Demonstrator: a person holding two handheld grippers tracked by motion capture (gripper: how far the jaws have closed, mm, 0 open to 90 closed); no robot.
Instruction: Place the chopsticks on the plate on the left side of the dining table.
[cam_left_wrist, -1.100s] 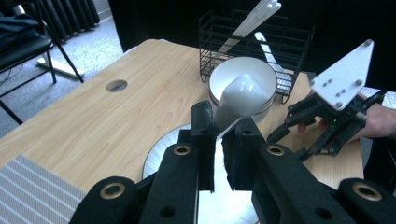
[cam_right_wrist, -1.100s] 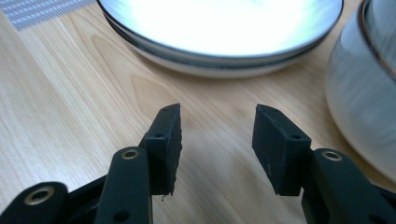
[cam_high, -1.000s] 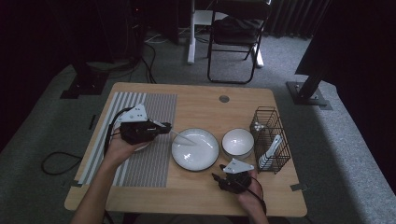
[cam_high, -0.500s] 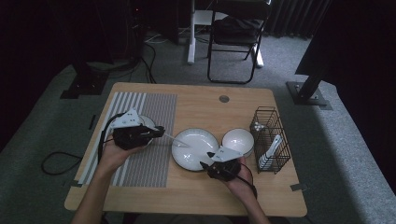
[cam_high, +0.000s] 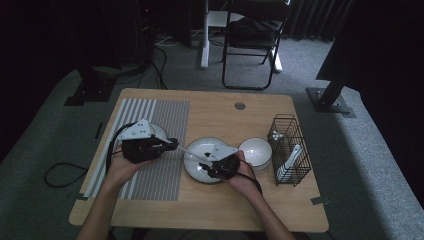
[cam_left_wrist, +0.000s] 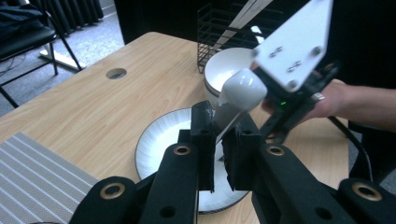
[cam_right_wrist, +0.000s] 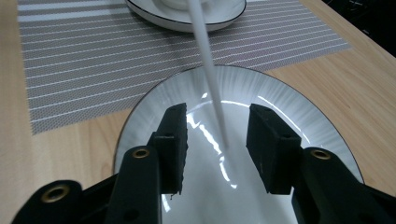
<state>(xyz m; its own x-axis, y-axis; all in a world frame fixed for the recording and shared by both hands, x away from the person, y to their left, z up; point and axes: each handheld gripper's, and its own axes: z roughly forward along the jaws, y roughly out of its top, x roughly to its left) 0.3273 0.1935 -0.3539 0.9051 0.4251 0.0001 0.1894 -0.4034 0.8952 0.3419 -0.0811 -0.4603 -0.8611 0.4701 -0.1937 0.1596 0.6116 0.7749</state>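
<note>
we see a wooden surface (cam_high: 210, 105) from above, with a white plate (cam_high: 197, 167) near its middle as our landmark. the left hand-held gripper (cam_high: 167, 145), just left of the plate, has its jaws clamped tight on a white spoon (cam_left_wrist: 240, 91), gripping it low on the handle. the spoon's long axis runs from that grip out over the plate, with the bowl end raised at the far end, close to the other hand.

the right hand-held gripper (cam_right_wrist: 217, 140) hangs over the plate's near right edge and points back along the spoon. its jaws have just been closing and now stand at a middling gap, one on either side of the thin white handle; the handle runs between the pads without either pad touching it.

so the spoon lies straight ahead of the right hand-held gripper, already inside its jaws, and this is the hand we judge nearer for taking it over.

just right of the plate sits a white bowl (cam_high: 255, 151), and beyond that a black wire basket (cam_high: 290, 150). left of the plate lies a striped mat (cam_high: 160, 175) carrying a second plate (cam_right_wrist: 187, 16).
</note>
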